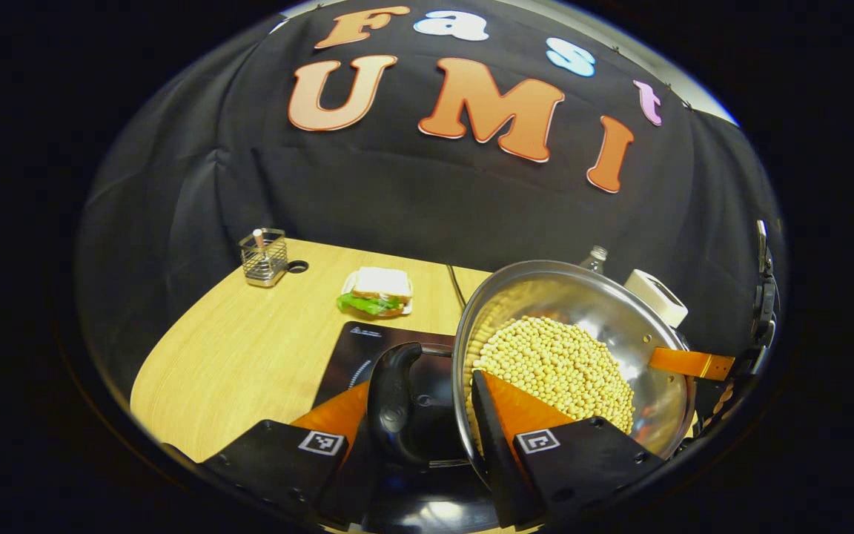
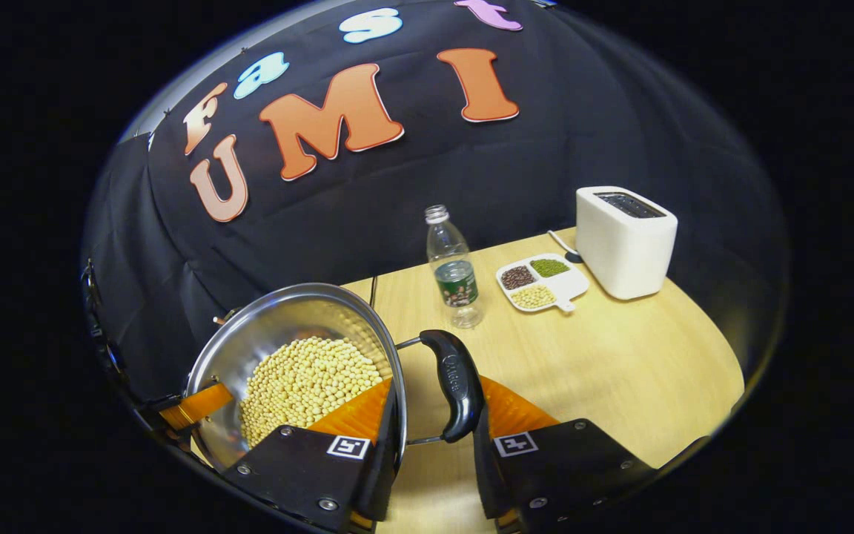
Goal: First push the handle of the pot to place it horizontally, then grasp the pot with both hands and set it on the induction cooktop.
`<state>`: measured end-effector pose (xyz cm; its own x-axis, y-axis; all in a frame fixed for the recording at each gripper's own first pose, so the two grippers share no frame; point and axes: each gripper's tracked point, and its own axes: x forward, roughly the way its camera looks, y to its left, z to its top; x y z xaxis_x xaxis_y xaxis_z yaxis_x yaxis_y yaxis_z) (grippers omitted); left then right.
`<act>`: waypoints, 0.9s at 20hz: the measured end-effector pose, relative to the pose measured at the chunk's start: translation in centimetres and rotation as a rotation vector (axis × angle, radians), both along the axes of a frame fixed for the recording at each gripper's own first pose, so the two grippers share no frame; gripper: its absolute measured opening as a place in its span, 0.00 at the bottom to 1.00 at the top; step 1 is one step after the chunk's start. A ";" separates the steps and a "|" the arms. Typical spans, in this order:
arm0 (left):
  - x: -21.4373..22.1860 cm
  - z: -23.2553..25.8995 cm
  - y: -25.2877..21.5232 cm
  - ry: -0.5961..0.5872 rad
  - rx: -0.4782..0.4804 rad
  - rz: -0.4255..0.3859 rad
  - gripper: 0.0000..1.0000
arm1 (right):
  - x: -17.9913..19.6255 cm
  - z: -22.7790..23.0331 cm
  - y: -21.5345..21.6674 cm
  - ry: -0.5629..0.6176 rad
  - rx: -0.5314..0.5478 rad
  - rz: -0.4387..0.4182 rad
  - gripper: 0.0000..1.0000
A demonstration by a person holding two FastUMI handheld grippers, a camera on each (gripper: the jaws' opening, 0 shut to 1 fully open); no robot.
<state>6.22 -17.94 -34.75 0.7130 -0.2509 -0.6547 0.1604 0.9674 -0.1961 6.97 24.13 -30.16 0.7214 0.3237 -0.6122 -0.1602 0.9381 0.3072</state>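
Steel pot (image 1: 605, 326) tilts, both grippers (image 1: 427, 437) (image 2: 427, 437) clamped on its handles (image 2: 455, 382); uneven lifting spills beans (image 2: 301, 386).

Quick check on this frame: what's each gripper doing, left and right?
Left gripper: closed on the pot's handle.
Right gripper: closed on the pot's other handle, with the pot held over the induction cooktop.

Both views are evenly lit from above and sharp at centre. Strong fisheye bending curves the desk (image 2: 620, 363) edge and dims the rims. Bright glare sits on the pot (image 1: 620, 319) wall, and the cooktop (image 1: 368, 348) glass reflects light.
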 end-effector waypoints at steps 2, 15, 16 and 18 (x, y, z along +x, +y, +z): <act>0.4 -0.6 1.6 0.004 0.006 0.017 0.70 | 0.3 -0.5 1.3 0.010 -0.015 0.016 0.47; 2.1 -8.0 9.9 0.108 0.057 0.095 0.70 | -0.6 -5.7 9.4 0.106 -0.077 0.053 0.43; 2.3 -7.7 9.8 0.091 0.051 0.094 0.72 | -0.7 -5.6 9.6 0.105 -0.066 0.047 0.47; 3.0 -7.4 9.6 0.076 0.053 0.083 0.67 | -0.6 -6.0 9.5 0.117 -0.065 0.039 0.47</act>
<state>9.20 -8.34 -42.16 0.6781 -0.1563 -0.7182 0.0656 0.9861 -0.1527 6.35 33.67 -36.12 0.6317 0.3068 -0.7119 -0.1638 0.9504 0.2643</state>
